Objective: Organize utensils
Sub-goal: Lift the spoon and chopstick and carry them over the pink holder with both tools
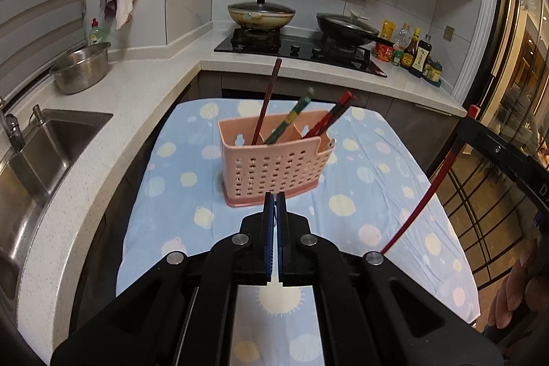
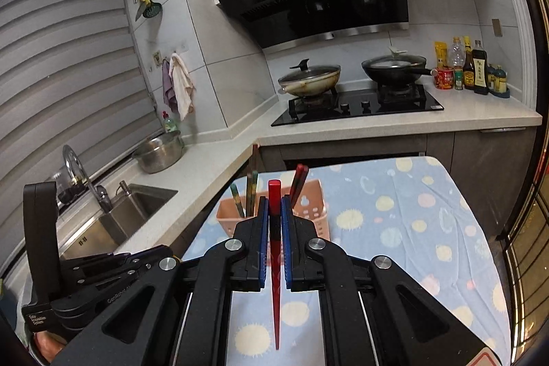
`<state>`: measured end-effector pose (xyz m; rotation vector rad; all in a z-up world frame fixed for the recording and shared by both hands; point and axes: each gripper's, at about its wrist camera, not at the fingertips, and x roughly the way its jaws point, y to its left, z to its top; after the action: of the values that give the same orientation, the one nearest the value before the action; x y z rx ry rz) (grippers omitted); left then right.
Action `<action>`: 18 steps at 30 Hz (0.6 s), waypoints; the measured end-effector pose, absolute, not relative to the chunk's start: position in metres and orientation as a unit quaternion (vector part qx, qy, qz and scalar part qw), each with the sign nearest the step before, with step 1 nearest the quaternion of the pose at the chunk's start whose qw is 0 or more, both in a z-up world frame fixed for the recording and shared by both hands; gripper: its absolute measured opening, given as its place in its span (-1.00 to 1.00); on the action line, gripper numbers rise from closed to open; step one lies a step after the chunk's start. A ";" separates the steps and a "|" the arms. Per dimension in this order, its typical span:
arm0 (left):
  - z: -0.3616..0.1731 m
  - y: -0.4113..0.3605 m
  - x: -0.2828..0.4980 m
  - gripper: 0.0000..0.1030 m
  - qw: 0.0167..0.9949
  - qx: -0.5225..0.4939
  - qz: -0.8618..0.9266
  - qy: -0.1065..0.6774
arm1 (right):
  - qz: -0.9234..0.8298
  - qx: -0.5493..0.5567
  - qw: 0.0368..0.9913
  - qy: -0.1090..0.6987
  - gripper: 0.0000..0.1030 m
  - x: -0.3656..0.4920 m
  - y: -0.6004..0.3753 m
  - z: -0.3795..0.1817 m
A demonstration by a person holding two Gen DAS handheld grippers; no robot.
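Holder point(image 1: 274, 170): salmon pink plastic, walls pierced with rows of small slots, darker pink base. Chopsticks in it: one dark reddish brown point(image 1: 267, 102), one green with yellow markings point(image 1: 291, 117), one red and black point(image 1: 331, 115). Chopstick point(image 2: 274, 242) in the right gripper point(image 2: 274, 206): bright red top, black band, red tip. Both grippers black with blue pads; left gripper point(image 1: 274, 201) likewise. Tablecloth point(image 1: 360, 180): pale blue, scattered yellow, pink and white round blobs, some sun-shaped. Worktop point(image 1: 113, 112): speckled white.

White-tiled kitchen wall point(image 2: 240, 84), slatted blinds point(image 2: 61, 64)
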<state>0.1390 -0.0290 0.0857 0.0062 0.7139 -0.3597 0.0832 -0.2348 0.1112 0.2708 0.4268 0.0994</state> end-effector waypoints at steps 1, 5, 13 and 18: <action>0.092 -0.029 0.143 -0.98 0.923 0.003 -0.174 0.342 | 0.050 0.136 0.968 0.203 -0.87 0.088 -0.236 0.118; 0.122 -0.029 0.165 -0.98 0.933 -0.004 -0.173 0.315 | 0.048 0.136 0.975 0.169 -0.87 0.110 -0.240 0.145; 0.160 -0.033 0.208 -0.98 0.944 -0.017 -0.170 0.282 | 0.034 0.122 0.985 0.118 -0.87 0.162 -0.239 0.187; 0.162 -0.035 0.236 -0.98 0.943 -0.029 -0.169 0.286 | 0.028 0.128 0.985 0.113 -0.87 0.196 -0.240 0.194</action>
<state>0.2362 -0.0350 0.1618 -0.0597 0.5842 -0.3446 0.1957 -0.2404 0.1938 0.2570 0.2267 0.0553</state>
